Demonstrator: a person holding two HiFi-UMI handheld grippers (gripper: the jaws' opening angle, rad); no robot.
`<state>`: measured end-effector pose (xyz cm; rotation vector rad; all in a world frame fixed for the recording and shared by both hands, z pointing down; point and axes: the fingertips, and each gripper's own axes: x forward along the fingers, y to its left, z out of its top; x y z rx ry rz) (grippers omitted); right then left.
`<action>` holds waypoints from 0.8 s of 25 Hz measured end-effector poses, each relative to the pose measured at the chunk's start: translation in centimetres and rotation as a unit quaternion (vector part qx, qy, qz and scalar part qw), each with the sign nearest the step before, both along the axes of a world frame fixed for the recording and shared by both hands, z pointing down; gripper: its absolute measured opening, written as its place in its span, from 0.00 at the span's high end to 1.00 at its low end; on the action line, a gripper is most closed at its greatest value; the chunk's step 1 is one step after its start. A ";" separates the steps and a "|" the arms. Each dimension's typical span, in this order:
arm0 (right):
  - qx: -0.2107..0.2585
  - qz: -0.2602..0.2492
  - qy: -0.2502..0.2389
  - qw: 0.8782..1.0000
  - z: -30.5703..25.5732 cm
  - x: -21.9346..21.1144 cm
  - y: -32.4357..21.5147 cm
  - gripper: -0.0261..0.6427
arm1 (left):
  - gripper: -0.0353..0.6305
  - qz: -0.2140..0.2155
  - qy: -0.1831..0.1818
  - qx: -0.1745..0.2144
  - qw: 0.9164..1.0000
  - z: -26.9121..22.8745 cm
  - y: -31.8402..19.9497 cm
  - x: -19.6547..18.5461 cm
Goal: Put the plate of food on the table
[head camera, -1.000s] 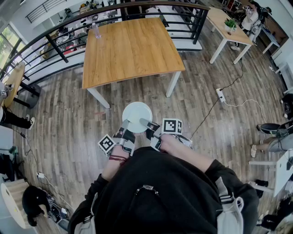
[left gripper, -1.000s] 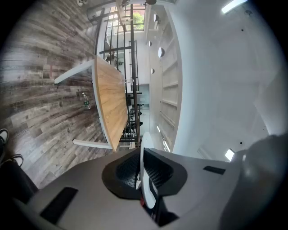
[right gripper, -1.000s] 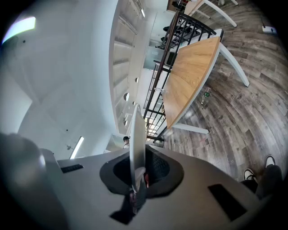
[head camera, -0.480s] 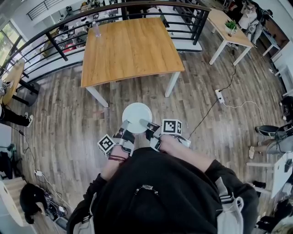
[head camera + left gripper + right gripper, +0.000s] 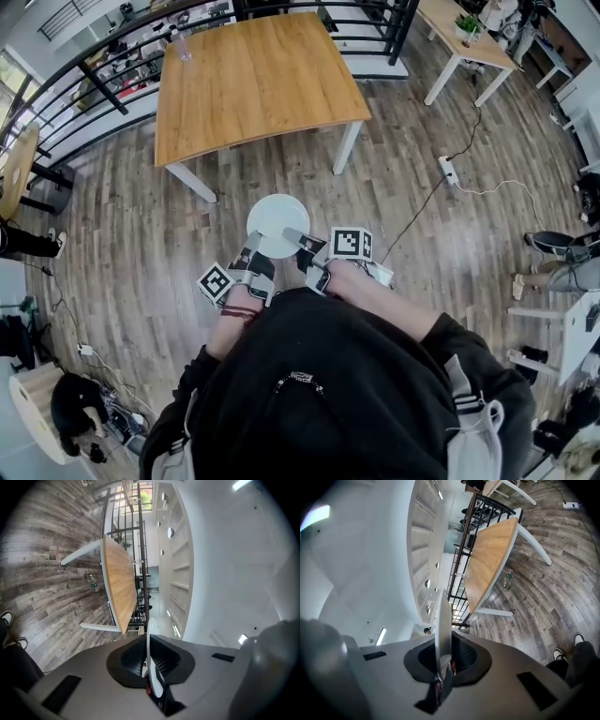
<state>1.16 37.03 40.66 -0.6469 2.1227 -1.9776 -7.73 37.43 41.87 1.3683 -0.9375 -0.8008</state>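
Note:
A round white plate is carried level above the wooden floor, a short way in front of the person. My left gripper is shut on its near left rim and my right gripper is shut on its near right rim. In the left gripper view the plate shows edge-on between the jaws. The right gripper view shows the plate the same way. No food can be made out on it. The wooden table stands ahead, beyond the plate.
A black railing runs behind the table. A clear bottle stands at the table's far left corner. A power strip with its cable lies on the floor at the right. A second table stands at the far right.
The table has slid up and away in the head view. The plate and both grippers keep their place in front of the person, still gripped as before.

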 end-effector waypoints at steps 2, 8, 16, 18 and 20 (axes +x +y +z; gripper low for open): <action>-0.007 0.004 -0.003 1.000 0.4 1.1 0.1 0.92 | 0.92 0.003 -0.009 -0.006 1.000 0.4 0.1 0.8; -0.002 0.016 -0.006 1.000 -0.8 1.8 -0.5 0.92 | 0.92 0.000 -0.004 -0.006 1.000 -1.4 -0.7 2.0; 0.003 0.028 -0.016 0.999 -1.4 3.0 0.5 0.92 | 0.92 0.002 -0.009 -0.005 1.000 -1.7 0.3 3.3; 0.007 0.033 -0.015 0.999 -1.5 3.6 0.6 0.92 | 0.92 0.004 -0.002 -0.004 1.000 -1.8 0.2 3.9; 0.010 0.038 -0.017 0.999 -1.6 3.8 0.4 0.92 | 0.92 0.005 -0.002 -0.004 1.000 -1.8 0.0 4.1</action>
